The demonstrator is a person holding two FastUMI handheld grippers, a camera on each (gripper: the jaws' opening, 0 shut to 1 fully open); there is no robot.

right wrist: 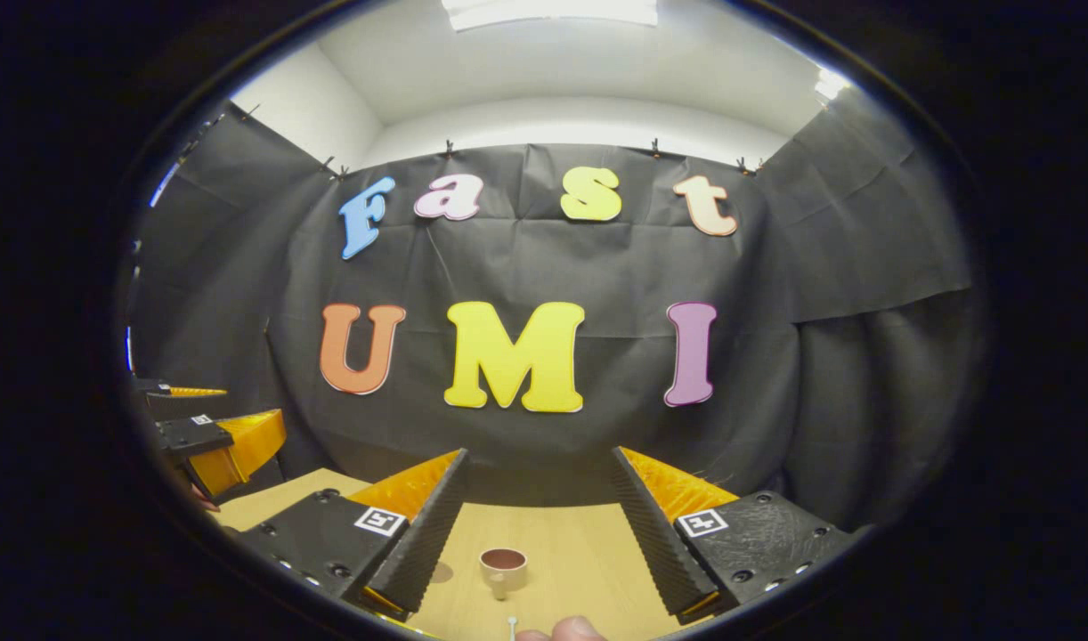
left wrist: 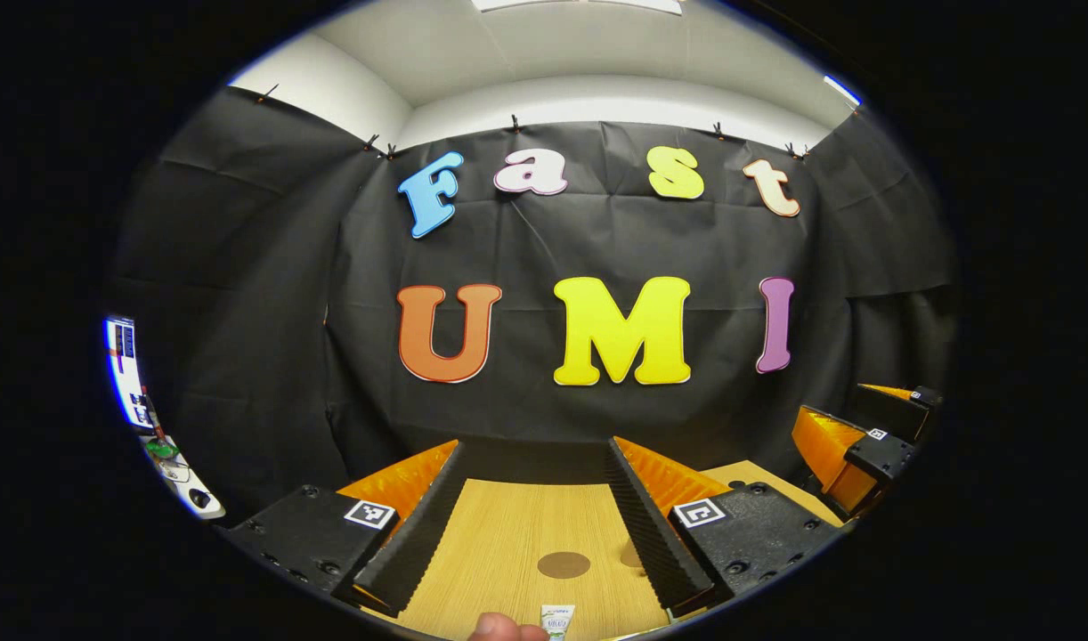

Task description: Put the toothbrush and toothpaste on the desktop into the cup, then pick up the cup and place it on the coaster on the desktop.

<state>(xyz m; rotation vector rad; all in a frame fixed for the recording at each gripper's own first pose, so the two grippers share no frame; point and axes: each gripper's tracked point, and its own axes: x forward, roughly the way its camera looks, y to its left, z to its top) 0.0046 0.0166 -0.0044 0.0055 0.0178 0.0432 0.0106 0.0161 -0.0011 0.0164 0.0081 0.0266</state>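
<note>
In the left gripper view my left gripper stands open over the wooden desktop. A round brown coaster lies on the wood between its fingers. The end of a white toothpaste tube lies at the bottom edge, beside a fingertip. In the right gripper view my right gripper is open too. A small white cup with a dark inside stands upright between its fingers, apart from them. The white tip of the toothbrush shows at the bottom, near a finger.
The black cloth wall closes the back of the desktop. The other gripper hangs at the right of the left gripper view, and the other gripper shows at the left of the right gripper view. A screen stands far left.
</note>
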